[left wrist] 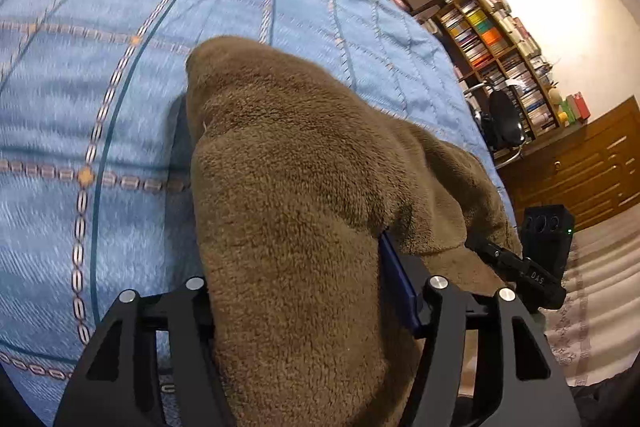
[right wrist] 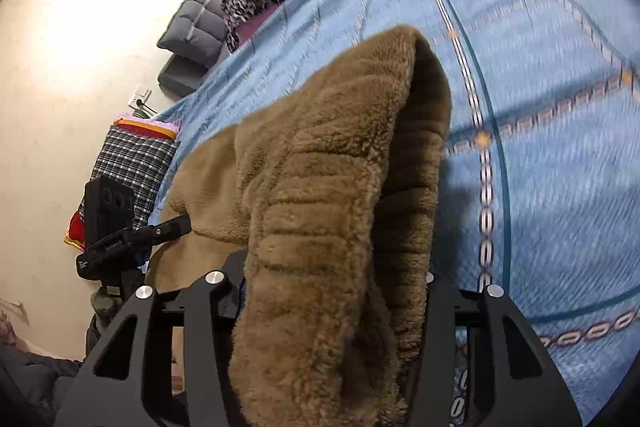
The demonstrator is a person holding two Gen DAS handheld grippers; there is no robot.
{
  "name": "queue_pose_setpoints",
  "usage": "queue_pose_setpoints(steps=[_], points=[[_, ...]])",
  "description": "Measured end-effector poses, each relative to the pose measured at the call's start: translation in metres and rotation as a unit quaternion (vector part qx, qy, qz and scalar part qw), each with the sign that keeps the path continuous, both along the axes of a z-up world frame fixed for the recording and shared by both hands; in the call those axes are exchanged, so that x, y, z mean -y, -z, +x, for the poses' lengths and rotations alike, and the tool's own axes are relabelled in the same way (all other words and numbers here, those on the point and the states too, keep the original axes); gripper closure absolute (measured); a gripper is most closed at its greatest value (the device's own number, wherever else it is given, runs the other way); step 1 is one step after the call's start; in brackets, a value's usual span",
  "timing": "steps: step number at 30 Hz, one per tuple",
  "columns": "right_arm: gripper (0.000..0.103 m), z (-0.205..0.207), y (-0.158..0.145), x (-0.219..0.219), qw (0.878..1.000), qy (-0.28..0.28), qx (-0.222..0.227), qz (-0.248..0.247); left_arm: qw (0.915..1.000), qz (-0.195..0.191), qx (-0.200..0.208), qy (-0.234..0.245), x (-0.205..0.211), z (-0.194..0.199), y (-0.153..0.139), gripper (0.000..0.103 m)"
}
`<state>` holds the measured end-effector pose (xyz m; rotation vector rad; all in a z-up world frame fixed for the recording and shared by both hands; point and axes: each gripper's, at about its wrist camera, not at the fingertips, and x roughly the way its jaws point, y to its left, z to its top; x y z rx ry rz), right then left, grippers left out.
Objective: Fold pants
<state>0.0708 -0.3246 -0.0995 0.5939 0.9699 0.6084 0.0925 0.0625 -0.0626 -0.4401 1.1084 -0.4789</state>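
Observation:
Brown fleece pants point(left wrist: 304, 131) rise in a bunched fold over the blue bedspread point(left wrist: 100, 75). My left gripper point(left wrist: 288, 179) is shut on that fold; the fleece fills the gap and hides most of both fingers, with one blue pad point(left wrist: 400, 287) showing against it. To the right, the other gripper's black body point(left wrist: 520, 267) pokes into the same cloth. In the right wrist view the ribbed waistband of the pants point(right wrist: 320, 155) stands between the jaws of my right gripper point(right wrist: 332, 195), which is shut on it. The left gripper point(right wrist: 132, 239) holds the cloth at the left.
The bedspread point(right wrist: 552, 75) covers a wide bed. Pillows and folded blankets point(right wrist: 208, 19) lie at its head, a checked cloth point(right wrist: 132, 159) at its edge. A bookshelf point(left wrist: 492, 39), an office chair point(left wrist: 504, 123) and a wooden dresser point(left wrist: 592, 167) stand beyond the bed.

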Motion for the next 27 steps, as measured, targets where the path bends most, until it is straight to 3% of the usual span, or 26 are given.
queue_pose_setpoints(steps=[7,14,22,27], points=[[0.054,0.046,-0.037,0.005,0.998,0.017,0.052,-0.018,0.9990,0.001,0.044,0.004,0.012,0.049,-0.026,0.044],[0.054,0.144,-0.050,0.012,0.995,0.041,0.083,-0.038,0.9971,-0.001,0.075,-0.001,0.031,0.156,-0.035,0.044],[0.054,0.253,-0.033,0.016,0.992,0.053,0.094,-0.061,0.9951,0.002,0.098,-0.006,0.047,0.256,-0.019,0.044],[0.054,0.292,-0.002,0.012,0.991,0.051,0.079,-0.099,0.9962,0.022,0.084,-0.004,0.050,0.287,0.016,0.043]])
